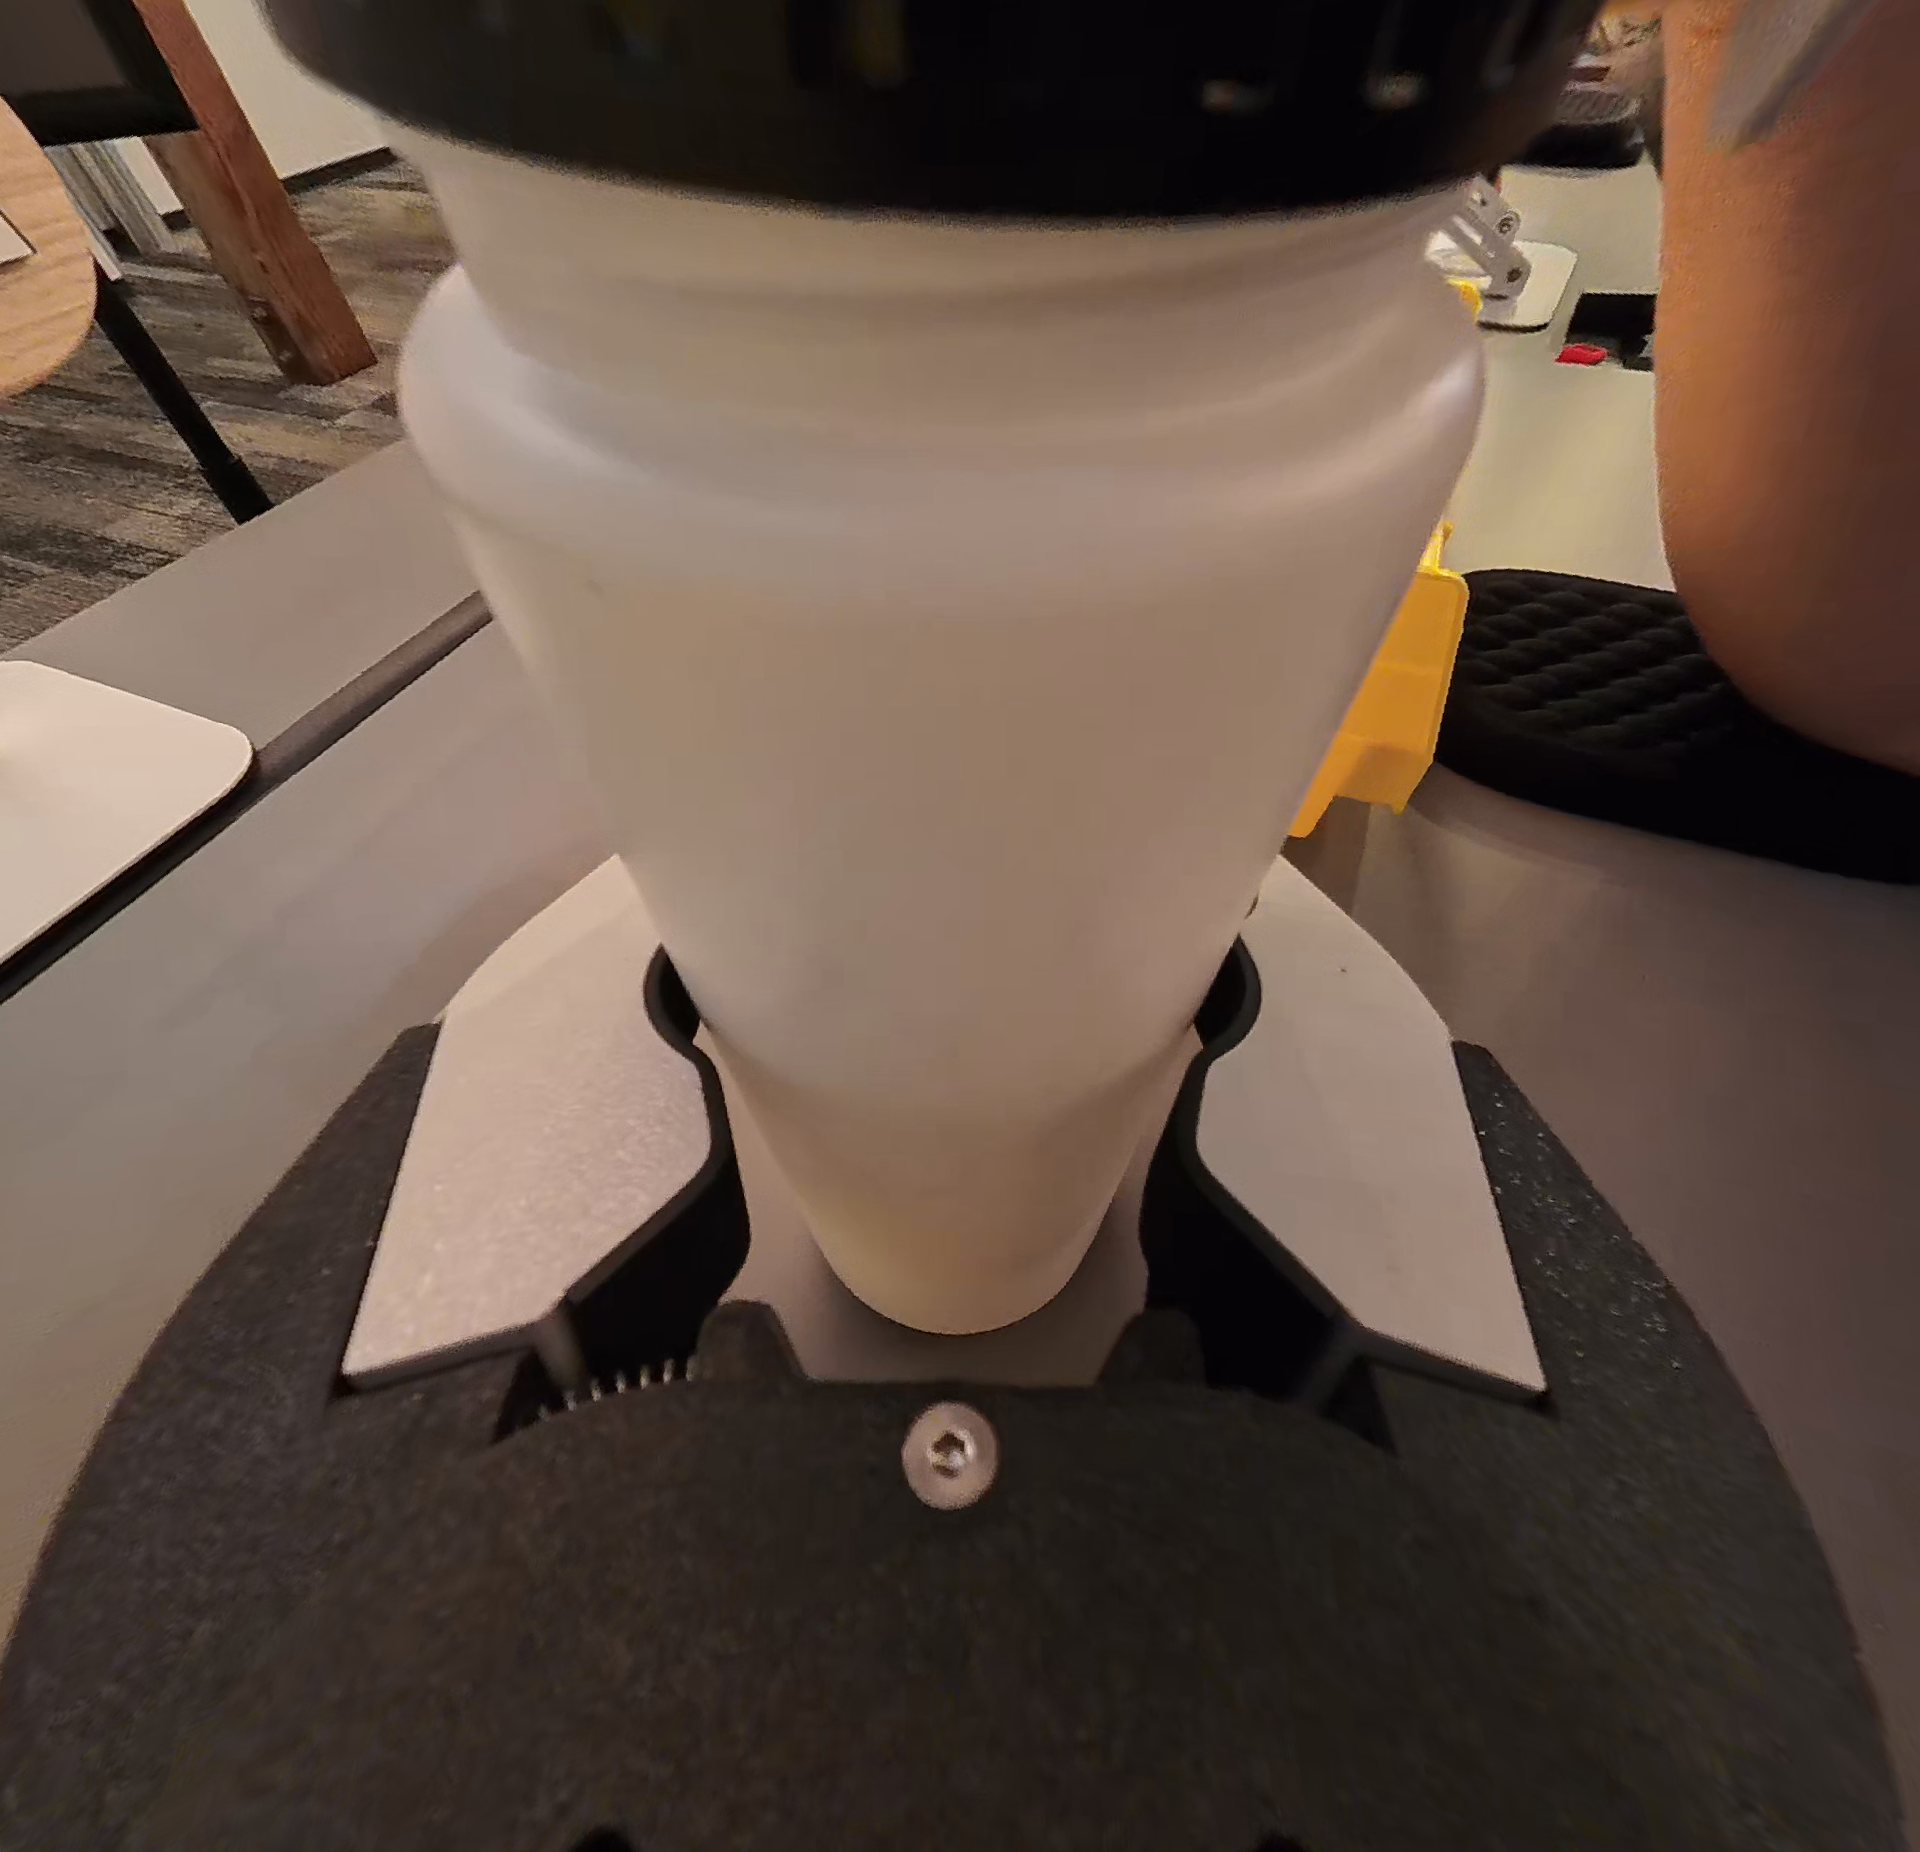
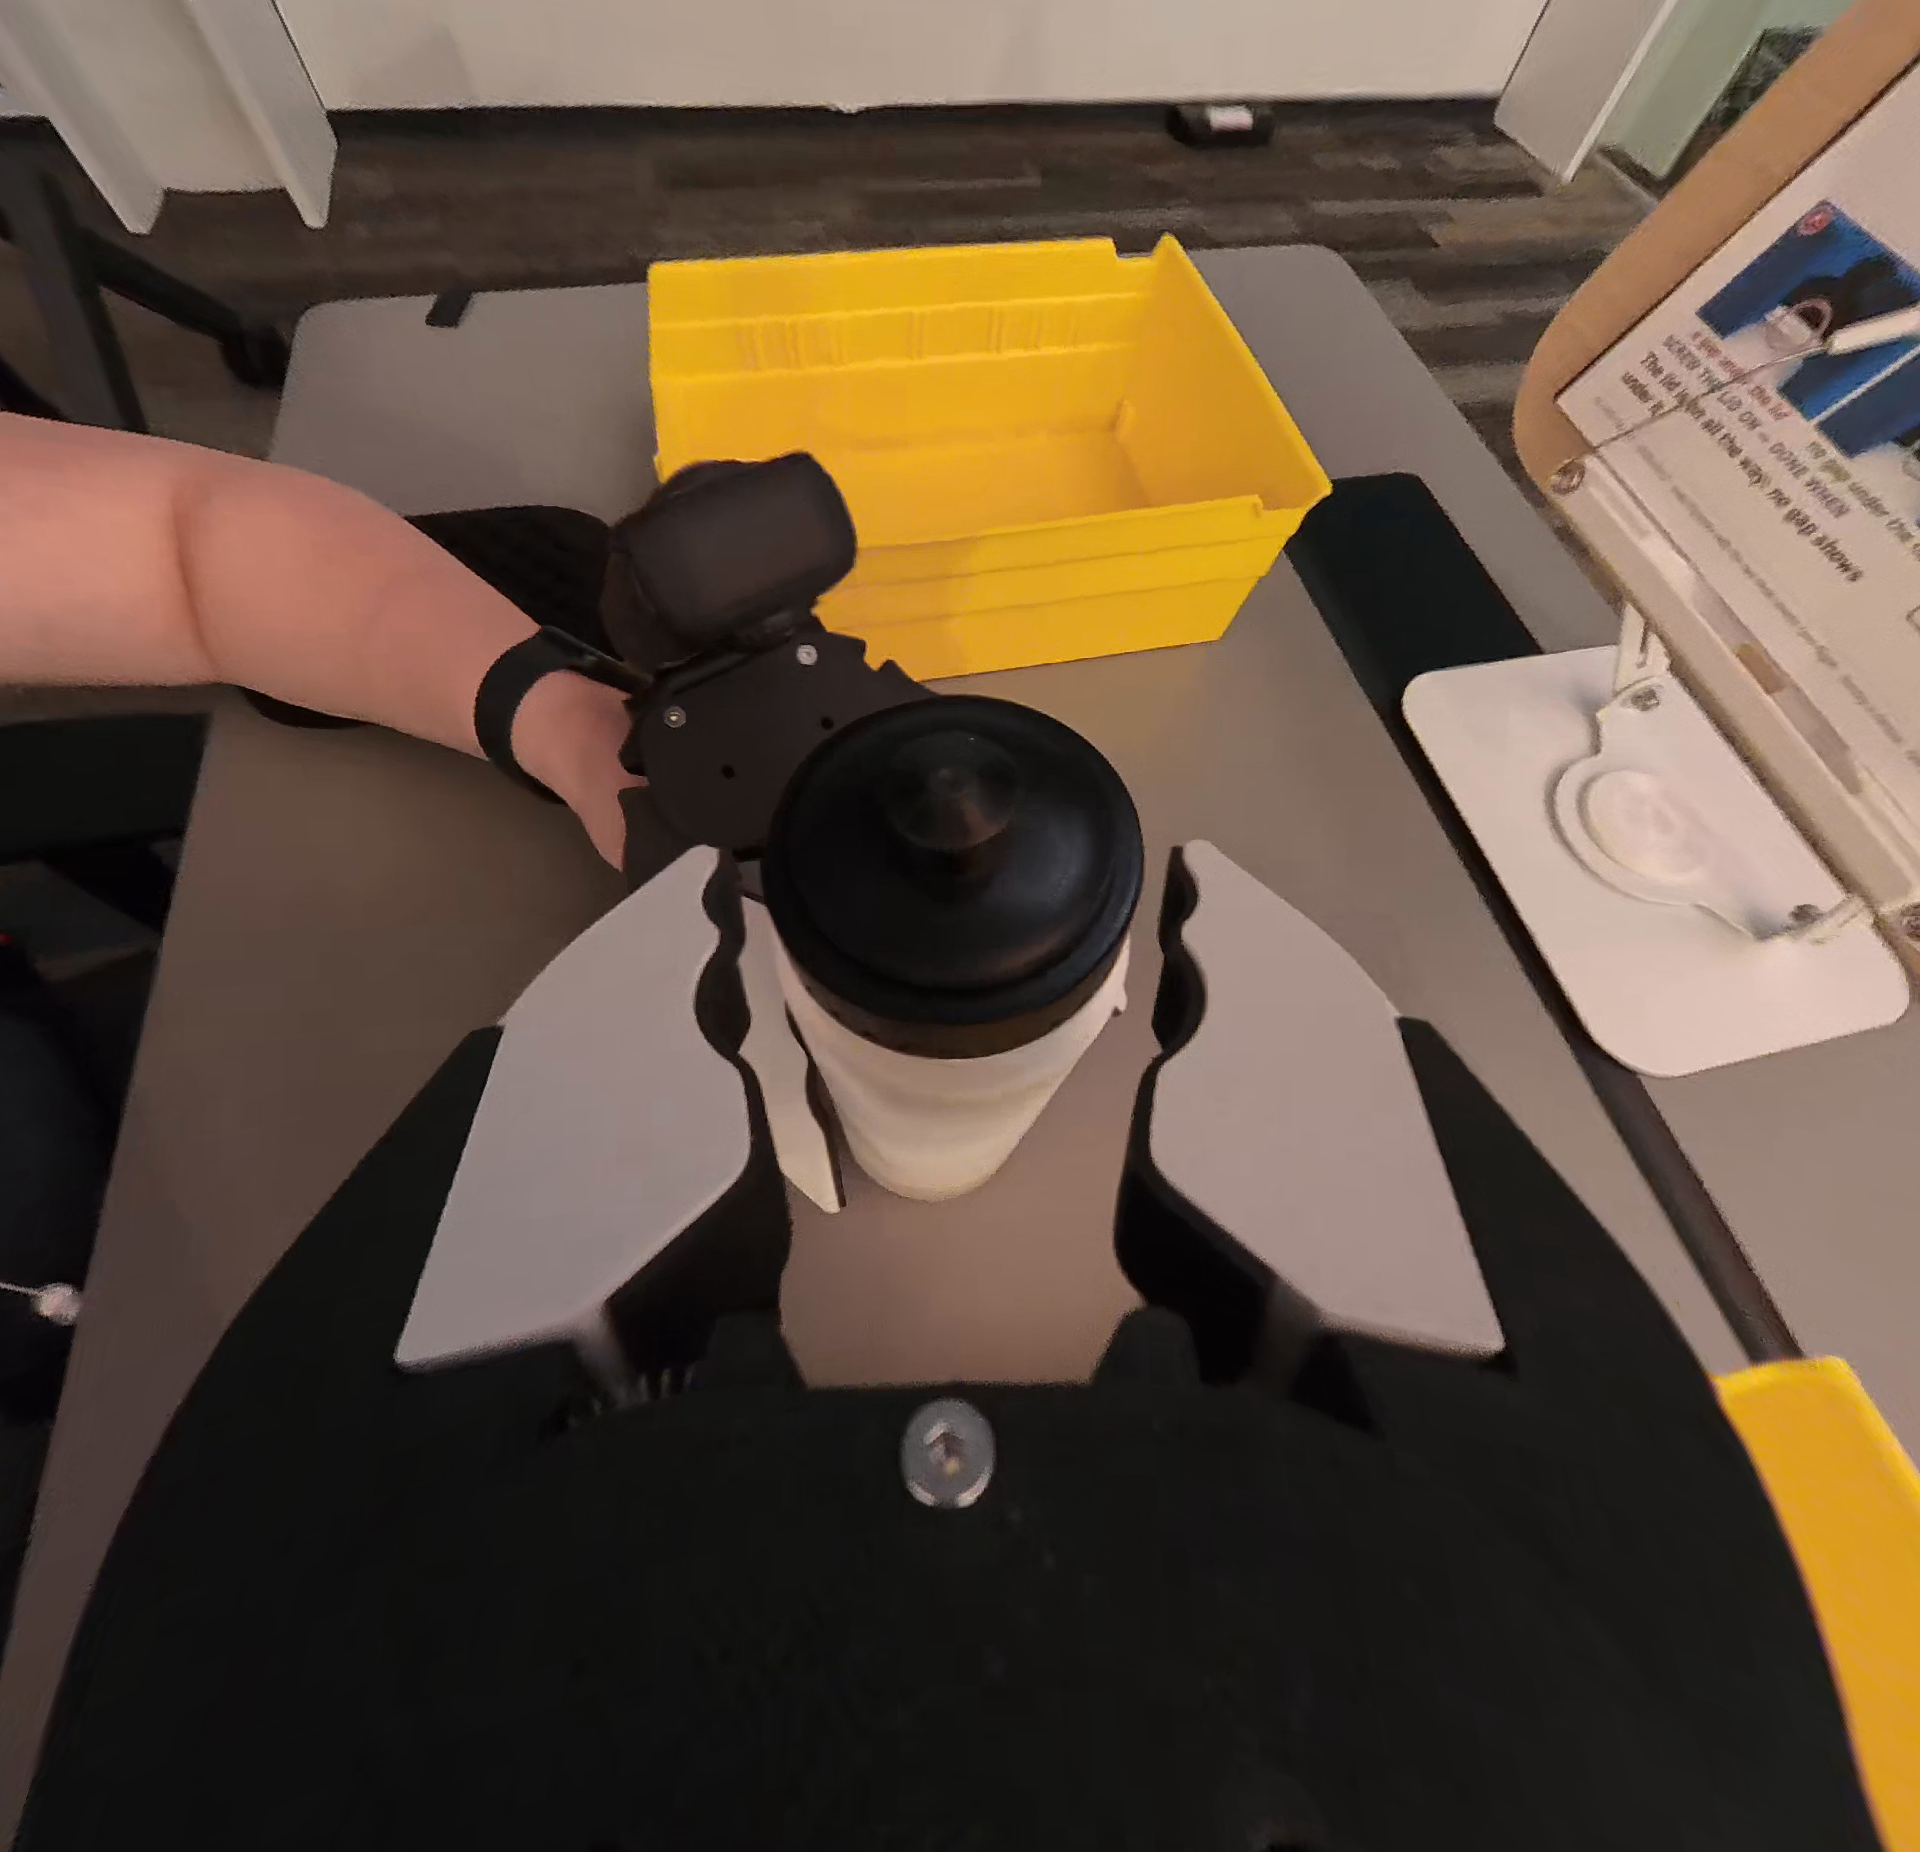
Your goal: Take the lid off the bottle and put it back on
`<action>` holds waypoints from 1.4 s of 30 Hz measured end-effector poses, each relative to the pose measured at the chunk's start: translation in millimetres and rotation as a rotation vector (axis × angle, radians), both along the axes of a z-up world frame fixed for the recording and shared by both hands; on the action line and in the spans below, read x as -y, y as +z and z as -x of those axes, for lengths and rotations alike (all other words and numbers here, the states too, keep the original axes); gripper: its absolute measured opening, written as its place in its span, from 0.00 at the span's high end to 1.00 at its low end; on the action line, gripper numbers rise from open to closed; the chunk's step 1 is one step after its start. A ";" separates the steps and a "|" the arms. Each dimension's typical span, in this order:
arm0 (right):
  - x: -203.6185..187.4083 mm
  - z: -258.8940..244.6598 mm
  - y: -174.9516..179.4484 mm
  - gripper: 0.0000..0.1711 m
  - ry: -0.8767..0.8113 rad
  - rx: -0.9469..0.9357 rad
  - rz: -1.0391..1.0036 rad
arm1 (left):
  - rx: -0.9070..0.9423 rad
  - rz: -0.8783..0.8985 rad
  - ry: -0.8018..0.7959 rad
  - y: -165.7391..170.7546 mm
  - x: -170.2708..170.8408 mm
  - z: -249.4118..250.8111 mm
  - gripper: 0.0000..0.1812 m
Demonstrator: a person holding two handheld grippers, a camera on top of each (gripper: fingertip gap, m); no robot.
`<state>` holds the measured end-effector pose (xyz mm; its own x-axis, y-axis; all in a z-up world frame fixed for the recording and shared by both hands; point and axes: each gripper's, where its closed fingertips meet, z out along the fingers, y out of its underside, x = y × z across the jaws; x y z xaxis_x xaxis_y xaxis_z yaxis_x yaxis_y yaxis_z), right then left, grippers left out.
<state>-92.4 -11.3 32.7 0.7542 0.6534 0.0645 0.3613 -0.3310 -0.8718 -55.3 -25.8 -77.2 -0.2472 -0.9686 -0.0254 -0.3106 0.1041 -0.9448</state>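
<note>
A white plastic bottle [image 1: 935, 659] stands upright on the grey table [image 1: 260, 919] with a black screw lid [image 1: 935, 57] on its neck. My left gripper [image 1: 951, 971] is shut on the lower body of the bottle. The right wrist view looks down on the lid [image 2: 951, 846] and the bottle [image 2: 935, 1106]. My right gripper [image 2: 945, 867] is open, with one finger on each side of the lid and a small gap on both sides. The left gripper's black body [image 2: 727, 753] and a hand show to the left of the bottle.
A yellow bin [image 2: 977, 452] stands behind the bottle. A white stand base [image 2: 1621, 846] with an instruction board is at the right. Another yellow bin corner [image 2: 1839, 1553] is near right. A black mat [image 1: 1621, 701] and a forearm [image 2: 260, 576] lie at the left. Spacing between my two grippers at the tips: around 11 centimeters.
</note>
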 end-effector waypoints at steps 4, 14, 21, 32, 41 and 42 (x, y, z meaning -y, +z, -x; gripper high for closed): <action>-6.1 -0.7 -3.1 0.59 -0.068 -0.028 0.032 | -0.015 0.002 0.062 -0.6 -8.1 -0.3 0.47; -21.3 -0.9 -2.9 0.58 -0.265 -0.044 0.001 | -0.035 -0.012 0.170 -1.2 -28.6 1.9 0.47; -12.7 1.7 -3.3 0.55 0.015 -0.035 -0.053 | -0.017 -0.008 0.031 -0.7 -9.4 1.6 0.47; -36.6 3.5 -3.6 0.57 -0.318 -0.045 -0.115 | -0.055 -0.006 0.186 -2.1 -34.7 4.6 0.47; -23.6 -0.5 2.1 0.54 -0.015 -0.121 -0.122 | -0.047 0.000 0.054 -1.8 -21.5 4.6 0.47; -21.4 2.9 2.8 0.56 0.020 -0.142 -0.121 | -0.047 -0.001 0.039 -1.9 -18.8 4.7 0.47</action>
